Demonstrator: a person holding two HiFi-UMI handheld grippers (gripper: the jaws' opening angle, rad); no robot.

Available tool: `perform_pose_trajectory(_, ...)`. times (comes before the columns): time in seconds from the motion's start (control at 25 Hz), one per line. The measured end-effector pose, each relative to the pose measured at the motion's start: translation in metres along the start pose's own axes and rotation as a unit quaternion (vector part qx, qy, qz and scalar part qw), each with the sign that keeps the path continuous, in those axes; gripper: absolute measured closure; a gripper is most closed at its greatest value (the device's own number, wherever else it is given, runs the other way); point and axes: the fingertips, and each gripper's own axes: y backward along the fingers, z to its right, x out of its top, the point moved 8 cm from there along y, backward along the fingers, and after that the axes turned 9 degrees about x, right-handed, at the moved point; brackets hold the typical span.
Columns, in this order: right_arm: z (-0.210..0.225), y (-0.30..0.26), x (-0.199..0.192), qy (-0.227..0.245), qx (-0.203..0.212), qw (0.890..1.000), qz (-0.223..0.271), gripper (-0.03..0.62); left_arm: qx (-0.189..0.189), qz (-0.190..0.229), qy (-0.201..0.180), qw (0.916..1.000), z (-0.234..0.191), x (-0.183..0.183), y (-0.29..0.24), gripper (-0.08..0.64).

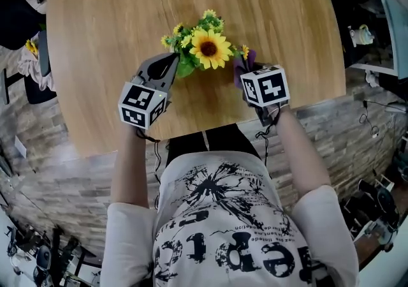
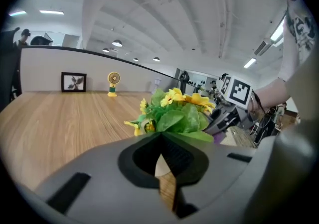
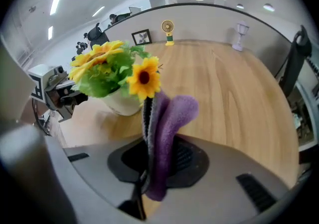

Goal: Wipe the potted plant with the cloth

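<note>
In the head view a plant (image 1: 205,46) with a big sunflower stands at the middle of the round wooden table (image 1: 108,18), nearer its lower edge. The left gripper (image 1: 173,58) lies to the plant's lower left, with its tips just beside the green leaves. Its own view shows the jaws closed together with nothing between them and leaves right above the tips. Whether the tips touch the leaves cannot be told. The right gripper (image 3: 147,118) sits at the plant's right side, its jaws clamped on a purple cloth (image 3: 169,113) that stands up out of them. In that view the cloth's top lies just under a small sunflower, and the white pot (image 3: 122,103) is to its left.
</note>
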Motion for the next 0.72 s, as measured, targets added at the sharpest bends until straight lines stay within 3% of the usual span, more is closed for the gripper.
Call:
perform_pose_trajectory(0.2, 0.041, 0.007, 0.039, 0.066, -0.031, 0.997, 0.000, 0.520, 0.034, -0.004, 0.026, 0.9991, 0.003, 0.001, 0.001, 0.557)
perform_pose_trajectory(0.4, 0.062, 0.000, 0.088, 0.148, -0.050, 0.988, -0.003, 0.520, 0.068, -0.004, 0.064, 0.9956, 0.008, -0.001, 0.000, 0.557)
perform_pose_trajectory(0.72, 0.047, -0.039, 0.174, 0.253, 0.022, 0.967, 0.013, 0.520, 0.110, -0.005, 0.099, 0.9890, 0.012, -0.001, 0.001, 0.557)
